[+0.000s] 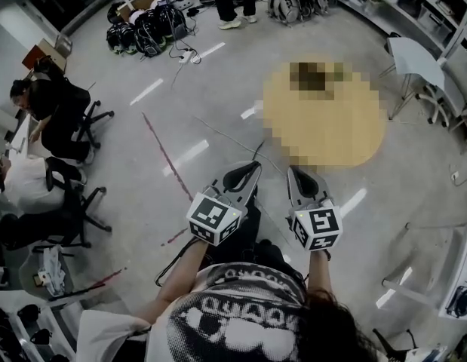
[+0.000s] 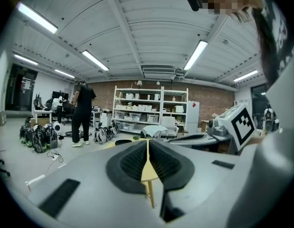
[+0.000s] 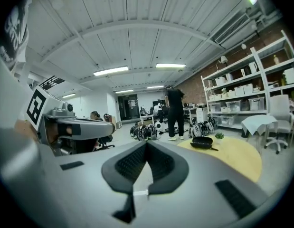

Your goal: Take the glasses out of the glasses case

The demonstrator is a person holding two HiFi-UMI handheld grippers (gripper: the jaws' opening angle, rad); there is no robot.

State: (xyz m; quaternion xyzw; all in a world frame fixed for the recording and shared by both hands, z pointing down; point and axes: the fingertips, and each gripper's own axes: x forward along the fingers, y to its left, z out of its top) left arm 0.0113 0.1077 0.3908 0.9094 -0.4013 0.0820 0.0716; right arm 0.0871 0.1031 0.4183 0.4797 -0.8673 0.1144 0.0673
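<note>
We hold the left gripper (image 1: 250, 170) clenched and empty at lower centre, the right gripper (image 1: 294, 172) likewise. The glasses case (image 3: 202, 142) lies untouched on the yellow table (image 3: 237, 158), right of centre. Next, we judge, we must close in and unclench.

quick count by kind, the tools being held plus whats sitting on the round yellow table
tool: 2 (left tool, right tool)
glasses case: 1
small plant: 1
total: 4
</note>
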